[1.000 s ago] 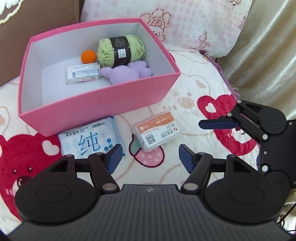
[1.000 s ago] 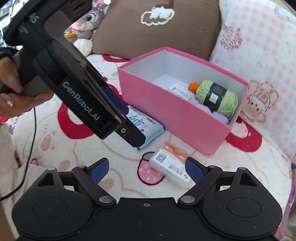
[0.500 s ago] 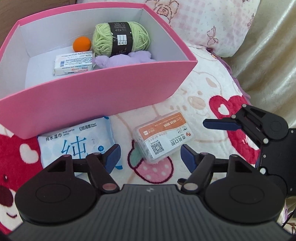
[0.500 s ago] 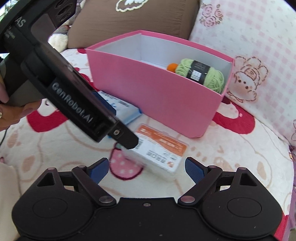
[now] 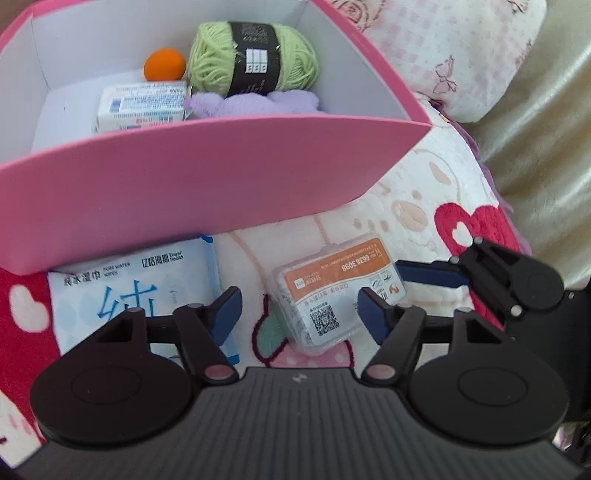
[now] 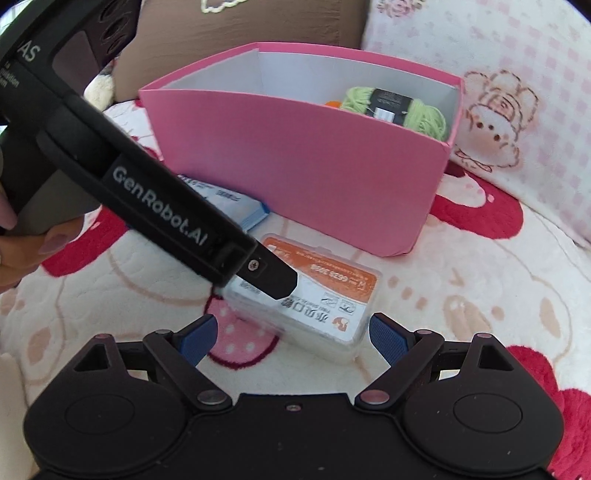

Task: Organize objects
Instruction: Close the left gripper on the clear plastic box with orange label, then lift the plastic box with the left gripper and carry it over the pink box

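A clear plastic case with an orange label (image 5: 334, 291) lies on the blanket in front of a pink box (image 5: 207, 181). It also shows in the right wrist view (image 6: 314, 295). My left gripper (image 5: 299, 314) is open, its fingers on either side of the case's near end. My right gripper (image 6: 291, 338) is open too, close behind the case from the other side. A blue wet-wipes pack (image 5: 136, 291) lies left of the case. The box holds green yarn (image 5: 255, 55), an orange ball (image 5: 164, 64), a tissue pack (image 5: 142, 107) and a purple plush (image 5: 255, 103).
A pink checked pillow (image 6: 509, 92) and a brown cushion (image 6: 240, 33) stand behind the box (image 6: 306, 166). The left gripper's body (image 6: 147, 192) crosses the right wrist view above the case. The blanket has red heart patches (image 5: 472, 229).
Both grippers have moved forward and down toward the plastic case, which now sits between the fingers of each. Both stay open. The case has not moved.
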{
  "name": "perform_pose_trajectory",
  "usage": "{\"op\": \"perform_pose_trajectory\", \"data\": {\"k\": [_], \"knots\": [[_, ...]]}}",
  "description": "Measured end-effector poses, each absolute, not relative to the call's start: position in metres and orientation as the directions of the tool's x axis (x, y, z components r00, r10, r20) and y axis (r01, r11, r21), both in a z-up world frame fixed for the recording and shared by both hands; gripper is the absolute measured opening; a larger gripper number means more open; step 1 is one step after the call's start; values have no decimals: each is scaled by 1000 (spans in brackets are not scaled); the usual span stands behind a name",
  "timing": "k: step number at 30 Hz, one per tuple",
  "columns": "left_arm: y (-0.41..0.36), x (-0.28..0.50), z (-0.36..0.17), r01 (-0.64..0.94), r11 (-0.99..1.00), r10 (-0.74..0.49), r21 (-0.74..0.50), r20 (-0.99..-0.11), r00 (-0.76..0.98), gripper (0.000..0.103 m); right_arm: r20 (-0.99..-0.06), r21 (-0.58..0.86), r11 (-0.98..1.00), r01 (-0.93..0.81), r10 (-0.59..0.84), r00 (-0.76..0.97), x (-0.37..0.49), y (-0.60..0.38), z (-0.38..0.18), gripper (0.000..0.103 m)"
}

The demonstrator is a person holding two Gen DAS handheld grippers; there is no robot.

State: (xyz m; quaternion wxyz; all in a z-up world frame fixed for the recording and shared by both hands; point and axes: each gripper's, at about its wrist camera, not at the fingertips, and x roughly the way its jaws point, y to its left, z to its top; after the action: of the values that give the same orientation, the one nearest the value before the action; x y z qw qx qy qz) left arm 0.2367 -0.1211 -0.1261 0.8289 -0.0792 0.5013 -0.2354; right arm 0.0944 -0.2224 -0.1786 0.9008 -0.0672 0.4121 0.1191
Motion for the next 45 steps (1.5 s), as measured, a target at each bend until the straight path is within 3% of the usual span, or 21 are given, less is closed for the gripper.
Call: {"op": "perform_pose_trajectory", "data": {"k": [4, 26, 45], "knots": [[-118, 245, -137, 241, 846, -533, -477, -781, 326, 51, -769, 5, 968, -252, 165, 617, 97, -223, -184, 92], [-126, 241, -144, 186, 843, -538, -505, -786, 304, 50, -806, 115, 983, -141, 175, 566, 109, -234, -193, 94], [-113, 211, -129, 272, 828, -555, -490, -783, 279, 49, -840, 62, 979, -194, 157, 519, 93, -213, -176, 93]]}}
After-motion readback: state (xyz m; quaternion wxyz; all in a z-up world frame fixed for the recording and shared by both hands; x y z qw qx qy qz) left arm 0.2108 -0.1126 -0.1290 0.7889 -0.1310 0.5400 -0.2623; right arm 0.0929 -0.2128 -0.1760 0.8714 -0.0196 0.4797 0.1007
